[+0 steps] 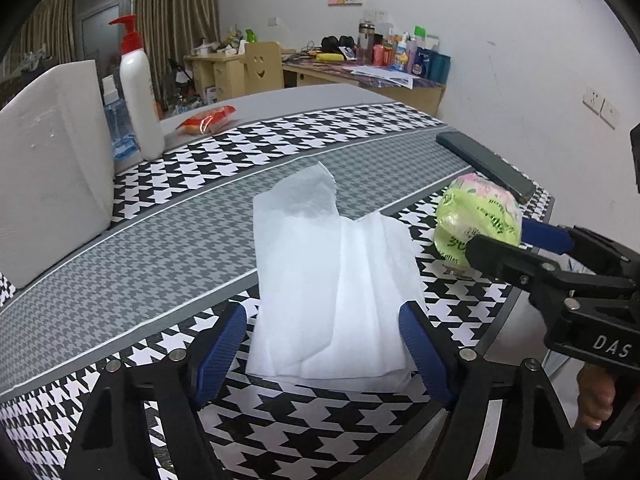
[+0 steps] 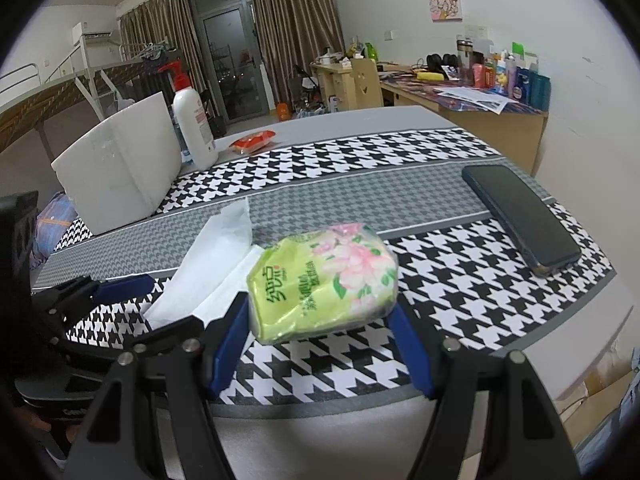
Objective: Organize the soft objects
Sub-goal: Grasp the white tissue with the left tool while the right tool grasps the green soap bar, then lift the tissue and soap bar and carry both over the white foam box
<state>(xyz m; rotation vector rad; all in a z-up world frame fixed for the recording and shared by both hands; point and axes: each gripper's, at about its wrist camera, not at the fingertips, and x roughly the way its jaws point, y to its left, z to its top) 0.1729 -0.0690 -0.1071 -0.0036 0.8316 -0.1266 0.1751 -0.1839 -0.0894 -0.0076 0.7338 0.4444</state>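
Left wrist view: the left gripper straddles a loose stack of white tissue sheets lying on the houndstooth-patterned bench. Its blue fingers stand apart, one on each side of the stack's near end, and neither appears to press the paper; this placement suits a sideways pinch that would gather the sheets, since thin tissue is easier to take by its edges than from above. One sheet rises in a crumpled peak at the far end, so the stack would probably shift if squeezed unevenly.

Right wrist view: the right gripper is clamped on a green floral tissue pack, its fingers pressing the pack's two sides. The pack's shadow on the cloth suggests it is lifted just clear of the bench, just to the right of the white sheets. Holding it there keeps it ready to be set beside or on the sheets, which is the likely grouping.

Other items lie well apart from both: a dark phone at the right, a white foam block, a pump bottle and an orange packet at the far left.
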